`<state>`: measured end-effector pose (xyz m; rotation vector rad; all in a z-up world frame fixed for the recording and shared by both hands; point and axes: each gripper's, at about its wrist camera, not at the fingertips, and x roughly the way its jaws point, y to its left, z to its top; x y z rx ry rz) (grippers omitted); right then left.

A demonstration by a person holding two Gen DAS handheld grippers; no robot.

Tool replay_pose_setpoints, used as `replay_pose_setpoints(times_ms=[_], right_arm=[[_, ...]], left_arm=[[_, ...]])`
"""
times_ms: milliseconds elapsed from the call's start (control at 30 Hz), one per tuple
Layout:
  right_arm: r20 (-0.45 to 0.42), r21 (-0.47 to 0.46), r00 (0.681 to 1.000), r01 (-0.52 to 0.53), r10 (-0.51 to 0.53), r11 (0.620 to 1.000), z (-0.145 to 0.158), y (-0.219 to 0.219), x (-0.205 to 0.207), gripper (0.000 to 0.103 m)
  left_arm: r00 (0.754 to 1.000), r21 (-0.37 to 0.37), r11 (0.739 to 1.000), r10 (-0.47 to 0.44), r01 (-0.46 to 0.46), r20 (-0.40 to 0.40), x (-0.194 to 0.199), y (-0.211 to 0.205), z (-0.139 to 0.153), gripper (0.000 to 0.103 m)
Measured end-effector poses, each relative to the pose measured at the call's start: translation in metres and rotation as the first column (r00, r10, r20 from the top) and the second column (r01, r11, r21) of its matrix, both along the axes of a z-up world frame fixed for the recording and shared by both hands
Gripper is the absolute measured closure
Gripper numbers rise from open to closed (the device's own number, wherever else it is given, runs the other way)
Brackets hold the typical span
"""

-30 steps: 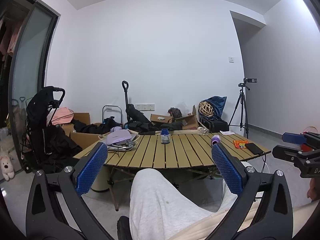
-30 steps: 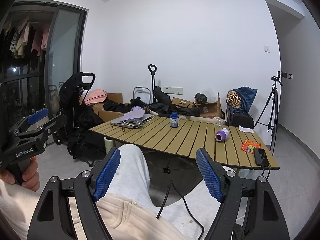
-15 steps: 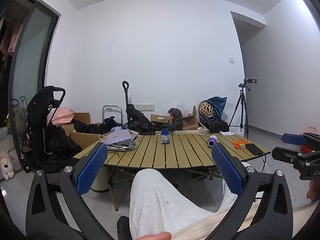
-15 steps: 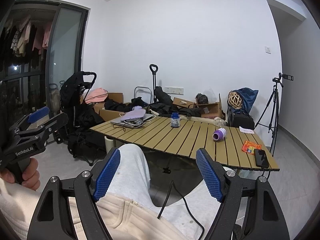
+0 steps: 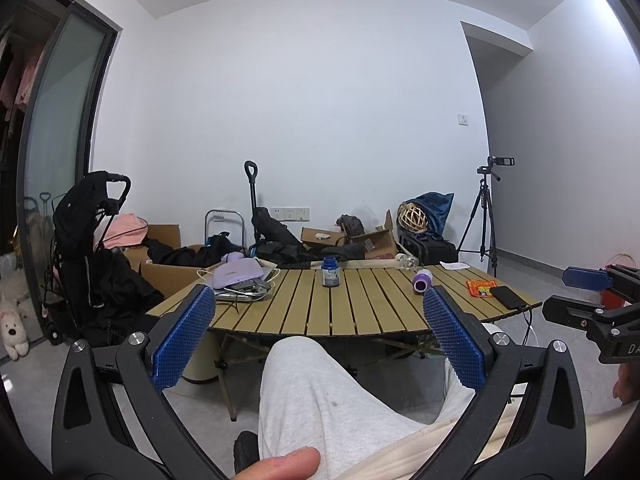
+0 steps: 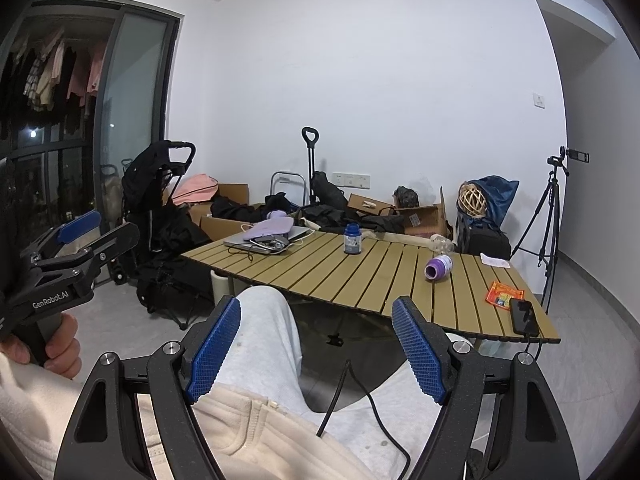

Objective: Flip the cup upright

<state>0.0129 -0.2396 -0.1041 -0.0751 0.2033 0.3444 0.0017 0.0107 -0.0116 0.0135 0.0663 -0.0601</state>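
Left wrist view: the left gripper (image 5: 318, 312) is held low above the person's grey-trousered knee (image 5: 316, 384), jaws spread wide with nothing between them. The slatted table (image 5: 360, 312) stands well ahead. The purple cup (image 5: 422, 280) lies on its side on the right part of the tabletop, open mouth facing the camera. A dark blue jar (image 5: 331, 272) stands upright near the table's middle; a black phone (image 5: 508, 297) and an orange packet (image 5: 480, 287) lie near the right edge. The right gripper (image 5: 592, 300) appears at the frame's right, well apart from the table.

Right wrist view: the right gripper (image 6: 316, 322) is likewise wide apart and empty, short of the table (image 6: 392, 280). The cup (image 6: 438, 267) lies tipped over between the jar (image 6: 353, 239) and the packet (image 6: 505, 293). A laptop (image 6: 264, 240) occupies the far left corner. The left gripper (image 6: 76, 236) shows at far left, jaws parted.
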Motion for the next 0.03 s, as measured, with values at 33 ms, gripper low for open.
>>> replay_pose_setpoints(times_ms=[33], right_arm=[[0.001, -0.002, 1.0, -0.002, 0.002, 1.0, -0.0003, -0.0001, 0.0, 0.02]], left_arm=[[1.0, 0.0, 1.0, 0.0, 0.0, 0.001, -0.0005, -0.0007, 0.0002, 0.0]])
